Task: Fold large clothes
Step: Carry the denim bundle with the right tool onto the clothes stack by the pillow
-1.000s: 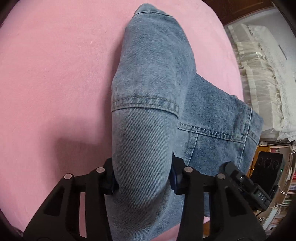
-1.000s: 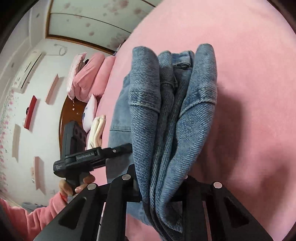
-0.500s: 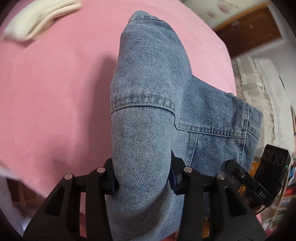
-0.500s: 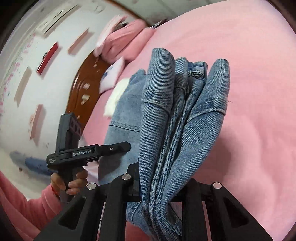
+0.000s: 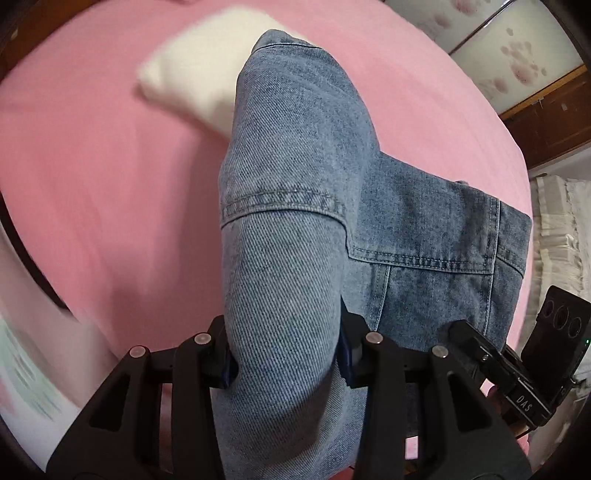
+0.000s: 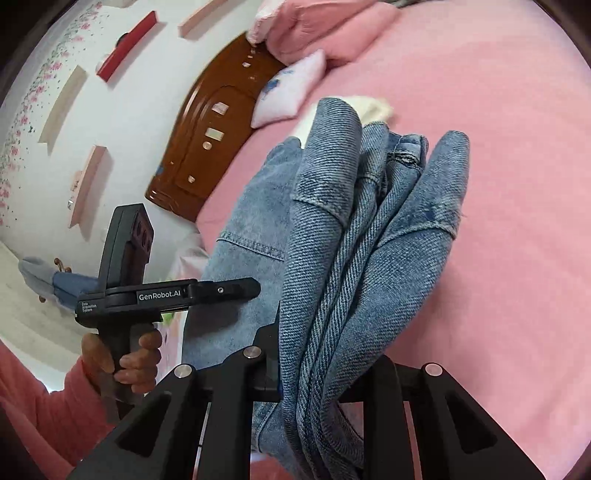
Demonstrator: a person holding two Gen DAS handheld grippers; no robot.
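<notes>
Folded blue jeans (image 5: 291, 206) are held in the air above a pink bed (image 5: 92, 155). My left gripper (image 5: 286, 363) is shut on one folded end of the jeans. My right gripper (image 6: 325, 373) is shut on the other end, where several denim layers (image 6: 369, 236) bunch between the jaws. The left gripper (image 6: 166, 295) with the hand that holds it shows at the left of the right wrist view. The right gripper's body (image 5: 517, 380) shows at the lower right of the left wrist view.
A folded white garment (image 5: 192, 85) lies on the bed beyond the jeans, also in the right wrist view (image 6: 369, 105). Pink pillows (image 6: 325, 33) and a small white cushion (image 6: 291, 88) lie by the brown headboard (image 6: 214, 129). White ruffled fabric (image 5: 557, 229) is at the right.
Both grippers have swung round together with the jeans still held. The white garment and headboard have come into view, nearer than before.
</notes>
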